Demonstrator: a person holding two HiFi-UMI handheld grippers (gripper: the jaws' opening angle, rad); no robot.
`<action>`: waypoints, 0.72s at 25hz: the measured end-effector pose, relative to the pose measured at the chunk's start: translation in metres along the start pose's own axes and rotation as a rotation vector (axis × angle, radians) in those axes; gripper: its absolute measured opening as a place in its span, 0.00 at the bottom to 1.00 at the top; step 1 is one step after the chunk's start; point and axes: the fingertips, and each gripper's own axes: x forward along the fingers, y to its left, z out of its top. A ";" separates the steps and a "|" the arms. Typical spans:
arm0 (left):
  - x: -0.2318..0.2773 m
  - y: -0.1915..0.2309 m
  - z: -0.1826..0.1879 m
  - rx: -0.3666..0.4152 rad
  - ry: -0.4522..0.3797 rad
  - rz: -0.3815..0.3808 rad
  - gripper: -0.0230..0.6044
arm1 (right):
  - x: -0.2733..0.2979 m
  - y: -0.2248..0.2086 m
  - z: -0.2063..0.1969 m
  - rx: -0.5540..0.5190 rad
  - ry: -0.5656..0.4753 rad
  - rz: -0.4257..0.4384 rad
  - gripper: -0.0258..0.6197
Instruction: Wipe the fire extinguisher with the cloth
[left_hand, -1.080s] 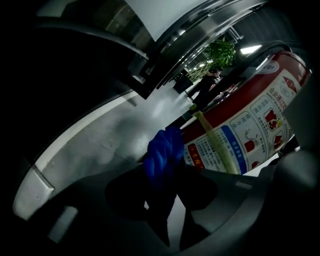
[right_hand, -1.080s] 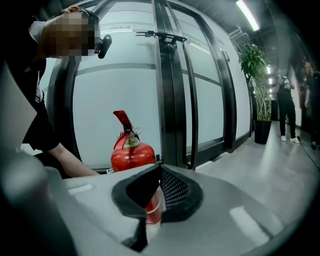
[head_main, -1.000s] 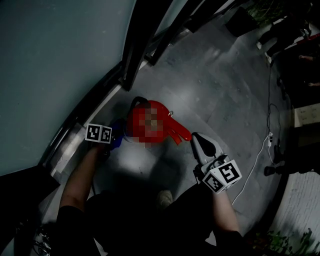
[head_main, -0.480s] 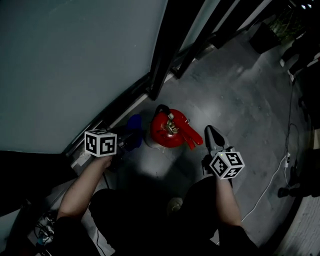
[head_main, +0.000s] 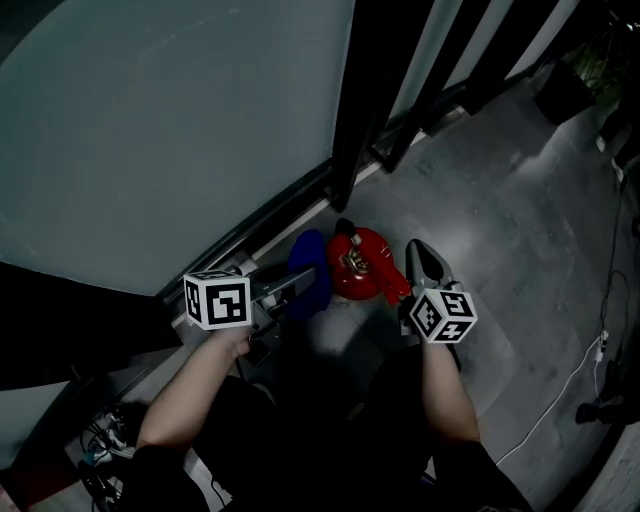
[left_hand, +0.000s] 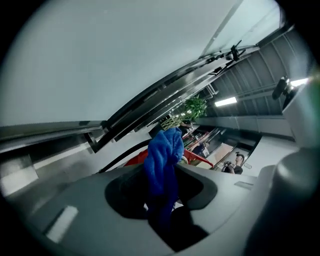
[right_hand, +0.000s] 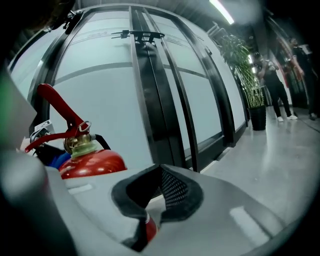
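Cloth at cylinder's side: crumpled blue fleecy cloth (left_hand: 162, 155) clamped fast between the jaws of the left gripper (head_main: 298, 284), bunched up just left of the red metal fire extinguisher (head_main: 358, 262) with its brass valve and red squeeze lever, touching it or very nearly so. Gripped by one end, seemingly to leave a loose wad free for rubbing the painted shell. Extinguisher upright on the grey polished floor (head_main: 480, 210), tucked just in front of the dark-framed pale glass wall (head_main: 200, 130), hence reachable only from its open front and sides. On the extinguisher's right, just beside the lever, the right gripper (head_main: 422, 262), jaws closed together on nothing, red paint glimpsed through the gap beneath the pads. Apparently placed there to steady the cylinder against the push of the wipe, though not seen touching it. Wiping judged barely begun, most of the shell yet to be covered. Risk worth noting: a narrow standing body liable to rock or slide on smooth flooring under a sideways stroke.
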 end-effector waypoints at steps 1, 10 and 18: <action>-0.001 0.002 -0.001 -0.020 -0.006 -0.005 0.26 | -0.001 0.003 0.003 -0.009 -0.012 0.009 0.05; 0.006 0.018 -0.028 -0.081 0.086 -0.016 0.26 | -0.010 0.013 0.010 -0.035 -0.040 0.037 0.05; 0.014 0.052 -0.055 -0.161 0.130 0.065 0.26 | -0.018 0.021 0.014 -0.014 -0.045 0.038 0.05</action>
